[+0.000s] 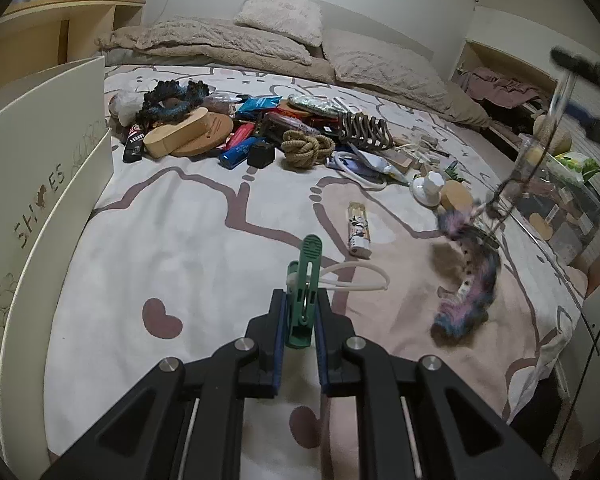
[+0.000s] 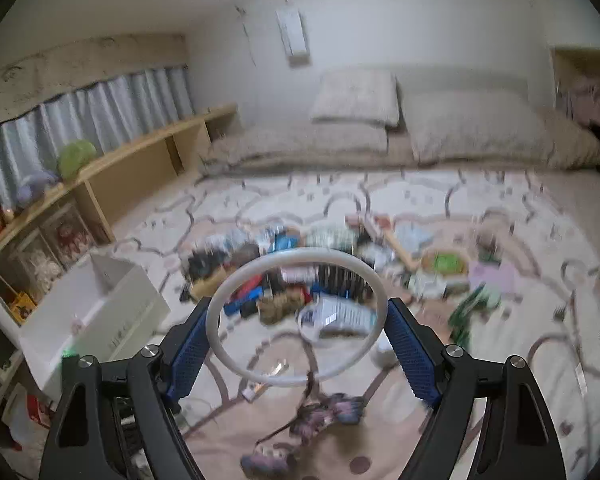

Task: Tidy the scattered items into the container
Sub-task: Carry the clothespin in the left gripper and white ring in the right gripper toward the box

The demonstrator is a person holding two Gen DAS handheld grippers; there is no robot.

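At the far left edge of the bed stands the white shoe box (image 1: 48,184), printed SHOES on its side, its lid raised. To the right of the box, on the patterned bedspread (image 1: 172,216), lies the heap of scattered items (image 1: 236,128): a knotted rope (image 1: 306,147), a blue lighter, wooden pieces, a wicker clip. Nearer than the heap, the left gripper (image 1: 300,312) has its jaws pressed together on a green clothespin (image 1: 305,280), which stands upright between the blue pads with a white loop behind it. Right of the clothespin lies a small printed tube (image 1: 358,230). Further right, well away from the box, the right gripper (image 2: 300,336) holds a white ring (image 2: 296,316) between its widely spread fingers, both pads touching the ring's rim. A fuzzy pink and blue toy (image 1: 466,280) dangles below the ring on a cord, above the bedspread.
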